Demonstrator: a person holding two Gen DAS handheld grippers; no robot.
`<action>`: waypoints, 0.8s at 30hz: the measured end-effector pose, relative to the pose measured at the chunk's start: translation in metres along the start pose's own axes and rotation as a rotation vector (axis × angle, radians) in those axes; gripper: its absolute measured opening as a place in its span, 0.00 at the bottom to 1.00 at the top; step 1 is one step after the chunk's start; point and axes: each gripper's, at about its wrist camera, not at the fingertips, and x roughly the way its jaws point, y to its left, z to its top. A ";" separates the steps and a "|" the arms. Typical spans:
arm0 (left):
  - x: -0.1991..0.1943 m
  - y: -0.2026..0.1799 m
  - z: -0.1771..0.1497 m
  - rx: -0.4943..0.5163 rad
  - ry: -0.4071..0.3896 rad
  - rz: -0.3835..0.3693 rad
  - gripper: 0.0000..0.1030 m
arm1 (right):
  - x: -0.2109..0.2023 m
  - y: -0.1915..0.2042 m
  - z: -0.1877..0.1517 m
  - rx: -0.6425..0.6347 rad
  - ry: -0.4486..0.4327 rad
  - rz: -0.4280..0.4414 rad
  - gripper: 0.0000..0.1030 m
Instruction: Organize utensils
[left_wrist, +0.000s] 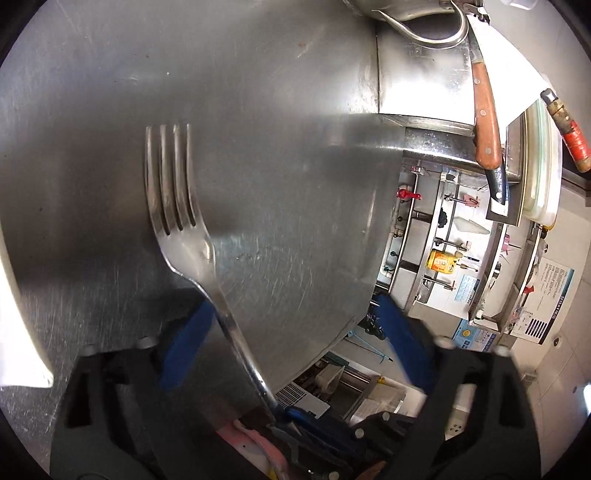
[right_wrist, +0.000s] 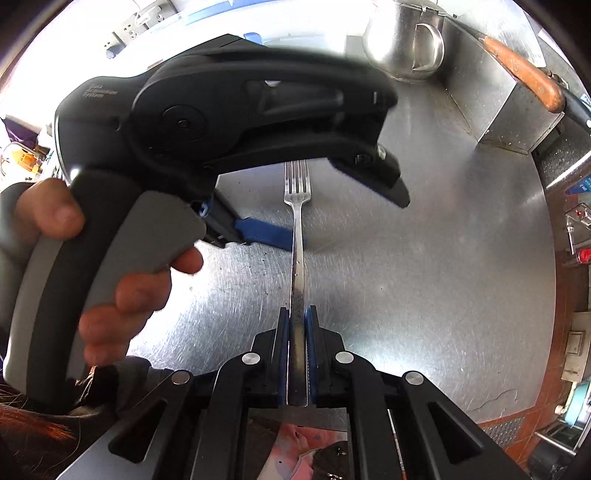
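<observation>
Right gripper (right_wrist: 296, 325) is clamped on the fork (right_wrist: 297, 236) at the handle end, blue pads pinching it edge-on, tines pointing away over the middle of the steel counter (right_wrist: 424, 277). Left gripper (left_wrist: 291, 328) has its jaws spread wide either side of the fork neck — one blue pad just beside the shaft, can't tell if it touches. Fork looks like rigid polished steel: light, no flex, but slick, so a grip this far back may let it pivot or slide. My call — take it at the flat of the handle nearer the neck, pads on the broad faces. Steel mug (right_wrist: 404, 40) and wood-handled knife (right_wrist: 524, 74) sit near the counter's far edge, well apart from the fork
</observation>
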 end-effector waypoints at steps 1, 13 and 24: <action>0.001 0.003 0.000 -0.007 0.007 -0.003 0.59 | 0.004 0.005 -0.002 0.001 -0.001 -0.001 0.10; 0.007 0.006 0.001 0.012 0.027 0.011 0.03 | 0.001 0.010 0.006 -0.012 -0.006 0.006 0.01; -0.019 0.002 0.005 0.060 -0.097 0.157 0.02 | 0.023 -0.006 0.009 0.083 0.050 -0.118 0.64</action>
